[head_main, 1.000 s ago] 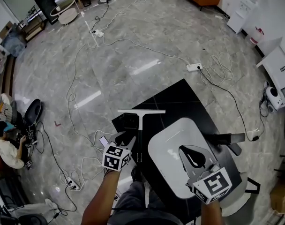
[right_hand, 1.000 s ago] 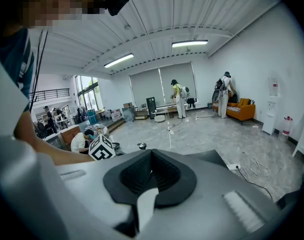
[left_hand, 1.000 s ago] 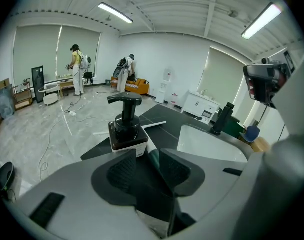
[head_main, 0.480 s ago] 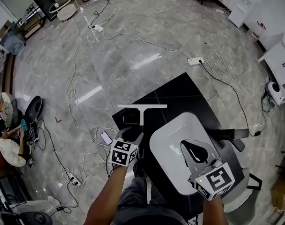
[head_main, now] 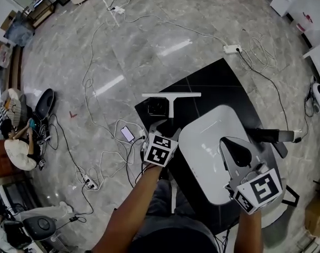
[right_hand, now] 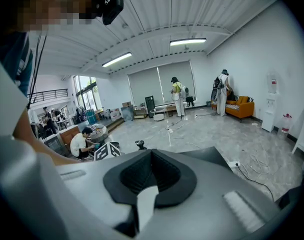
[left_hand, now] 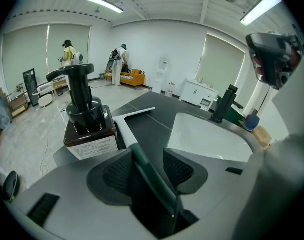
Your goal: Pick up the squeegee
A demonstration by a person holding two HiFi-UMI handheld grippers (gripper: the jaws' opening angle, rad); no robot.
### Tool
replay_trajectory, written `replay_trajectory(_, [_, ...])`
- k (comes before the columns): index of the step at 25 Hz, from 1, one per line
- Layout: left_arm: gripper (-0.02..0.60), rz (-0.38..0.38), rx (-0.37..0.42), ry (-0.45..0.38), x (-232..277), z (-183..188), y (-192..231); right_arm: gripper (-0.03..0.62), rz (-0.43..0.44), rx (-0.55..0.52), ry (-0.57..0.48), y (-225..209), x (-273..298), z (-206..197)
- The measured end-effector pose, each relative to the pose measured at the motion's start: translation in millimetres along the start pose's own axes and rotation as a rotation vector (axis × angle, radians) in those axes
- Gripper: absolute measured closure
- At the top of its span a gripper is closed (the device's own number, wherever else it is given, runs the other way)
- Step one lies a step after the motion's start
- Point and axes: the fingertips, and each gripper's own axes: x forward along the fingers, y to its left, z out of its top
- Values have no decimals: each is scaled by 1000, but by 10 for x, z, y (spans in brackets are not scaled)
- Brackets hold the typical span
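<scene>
On the black counter: we see the squeegee lying flat, its white blade toward 12 o'clock and its dark green handle toward 6 o'clock in the head view.
Left gripper: its jaws have just been opening; they stand spread, one on each side of the handle, not pressing it.
Right gripper: over the white sink, at 4 o'clock from the squeegee; jaws pressed together, holding nothing.
Brown pump bottle: just beside the handle, at its 9 o'clock.

Green-and-white squeegee, black countertop, white sink
</scene>
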Motion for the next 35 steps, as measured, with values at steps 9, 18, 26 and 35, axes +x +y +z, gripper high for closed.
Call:
replay_trajectory(9, [397, 8, 16, 76, 74, -166, 27, 583, -10, 4, -12, 3, -96, 5])
replay_trajectory(18, [450, 16, -20, 93, -25, -184, 67, 583, -25, -1, -25, 30, -242, 82])
replay_trajectory(26, [492, -19, 11, 68, -286, -94, 50, 583, -31, -9, -39, 123, -363, 209])
replay_trajectory(35, [492, -135, 91, 14, -706, 208, -180, 583, -51, -20, -74, 213, -553, 347])
